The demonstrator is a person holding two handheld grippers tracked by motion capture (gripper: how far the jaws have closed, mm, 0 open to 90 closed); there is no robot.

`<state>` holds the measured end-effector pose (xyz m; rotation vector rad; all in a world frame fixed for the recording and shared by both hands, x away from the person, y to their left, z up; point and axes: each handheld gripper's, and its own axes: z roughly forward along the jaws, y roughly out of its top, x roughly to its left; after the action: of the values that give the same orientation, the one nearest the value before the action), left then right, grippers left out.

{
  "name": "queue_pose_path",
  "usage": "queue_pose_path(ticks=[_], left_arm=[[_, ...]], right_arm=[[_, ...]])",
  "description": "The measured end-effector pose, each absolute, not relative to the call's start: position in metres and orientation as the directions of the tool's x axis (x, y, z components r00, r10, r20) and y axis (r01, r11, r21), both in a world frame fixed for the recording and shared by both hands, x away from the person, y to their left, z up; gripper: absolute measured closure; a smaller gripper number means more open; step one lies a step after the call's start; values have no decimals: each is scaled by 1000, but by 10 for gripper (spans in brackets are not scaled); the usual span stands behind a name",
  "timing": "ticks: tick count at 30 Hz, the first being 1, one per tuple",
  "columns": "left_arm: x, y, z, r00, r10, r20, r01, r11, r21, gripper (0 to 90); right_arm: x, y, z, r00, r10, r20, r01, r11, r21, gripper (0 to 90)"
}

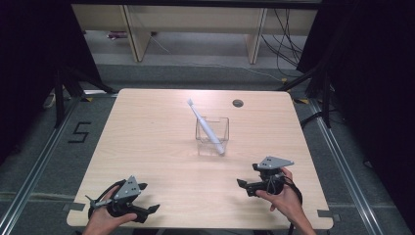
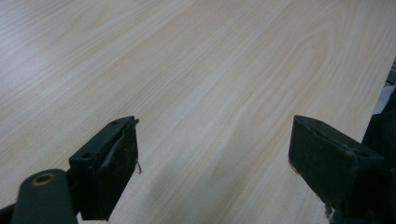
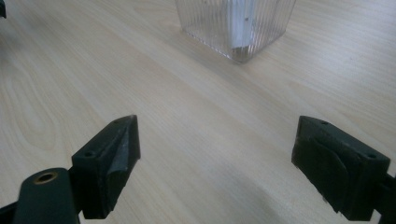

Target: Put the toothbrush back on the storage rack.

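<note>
Pale wood grain runs across the tabletop [image 1: 161, 142], which takes up the middle of the high view. Just right of centre in that frame I see a clear ribbed container [image 1: 212, 135] standing upright, with a white toothbrush [image 1: 205, 126] leaning in it. Its lower end sits at the container's near right corner, and its head sticks out past the rim toward the upper left. A small round hole [image 1: 238, 103] in the tabletop lies a little above and to the right of the container.

At the lower left of the high view, my left gripper [image 1: 147, 198] rests close to the near edge, held by a hand [image 1: 103, 221] coming in from the bottom. Its jaws stand wide apart with nothing between them. In the left gripper view I have the left gripper [image 2: 212, 158] over bare wood.

At the lower right of the high view, my right gripper [image 1: 247, 177] is held by the other hand [image 1: 283, 199], pointing toward the frame's left, well apart from the container. In the right gripper view the right gripper [image 3: 215, 154] has its jaws spread wide and empty, and the container [image 3: 236, 25] stands at the top of the frame, slightly right of centre, with a blurred white shape showing through its wall.
</note>
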<state>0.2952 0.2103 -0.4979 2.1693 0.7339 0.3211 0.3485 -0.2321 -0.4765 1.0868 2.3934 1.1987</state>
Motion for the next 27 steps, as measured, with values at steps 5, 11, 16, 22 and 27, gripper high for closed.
queue_pose_path(ticks=[5,11,16,22,27], left_arm=[[295,209,-498,799,601,-16,397,-506,766,153],[295,210,-498,799,601,-14,396,-509,764,153],[295,209,-499,800,599,-14,396,-510,763,153],[295,209,-499,800,601,-9,395,-514,761,153],[295,209,-500,796,604,-20,398,-500,769,153]], right_arm=[[345,-235,-479,-689,718,102,514,384,767,158],[340,-237,-483,-692,713,108,516,385,765,158],[336,-239,-485,-704,704,94,502,398,768,158],[330,-241,-487,-705,703,92,497,397,771,158],[328,-244,-488,-701,709,78,490,399,775,158]])
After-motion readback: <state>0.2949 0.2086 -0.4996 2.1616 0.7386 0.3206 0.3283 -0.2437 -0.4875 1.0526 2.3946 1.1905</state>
